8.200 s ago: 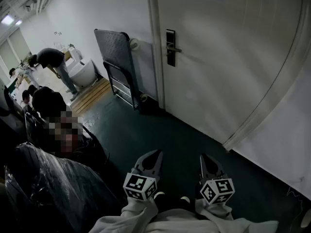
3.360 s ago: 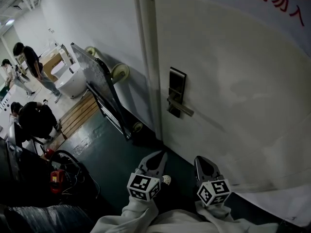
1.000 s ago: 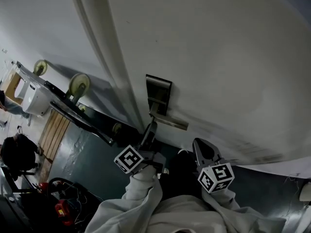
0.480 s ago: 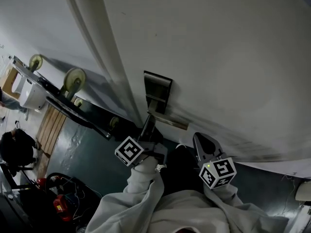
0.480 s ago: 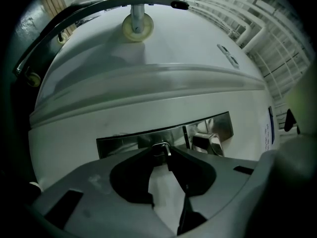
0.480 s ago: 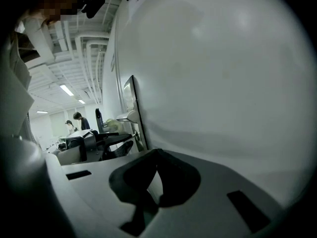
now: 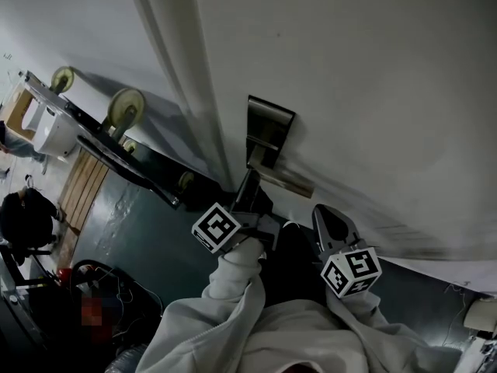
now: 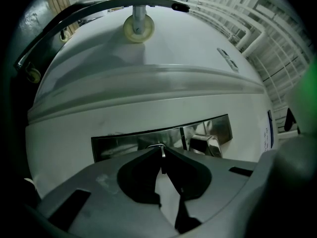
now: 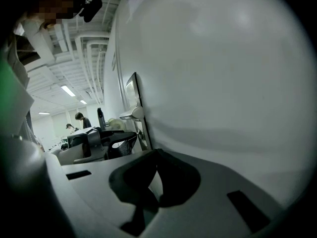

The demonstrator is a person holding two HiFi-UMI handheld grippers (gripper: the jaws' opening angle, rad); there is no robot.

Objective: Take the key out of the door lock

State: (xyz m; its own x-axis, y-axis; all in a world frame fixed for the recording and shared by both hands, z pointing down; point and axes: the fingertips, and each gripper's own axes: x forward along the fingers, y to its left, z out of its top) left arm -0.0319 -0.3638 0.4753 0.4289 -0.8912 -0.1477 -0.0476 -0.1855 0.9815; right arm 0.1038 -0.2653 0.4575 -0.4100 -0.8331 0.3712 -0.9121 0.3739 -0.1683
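Industrial workspace: upended trolley, ceiling ducts

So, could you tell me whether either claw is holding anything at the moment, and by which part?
The left claw, its jaws just closed, pinches the key by its protruding end at the lock plate. The right claw holds nothing.

Door was off-white, smudged grey along its lower edge. Lock plate and key showed silvery metal. Floor, lower left of frame, was dark teal. Left gripper and right gripper were grey, their cubes patterned in black-and-white squares. Sleeves were pale grey.
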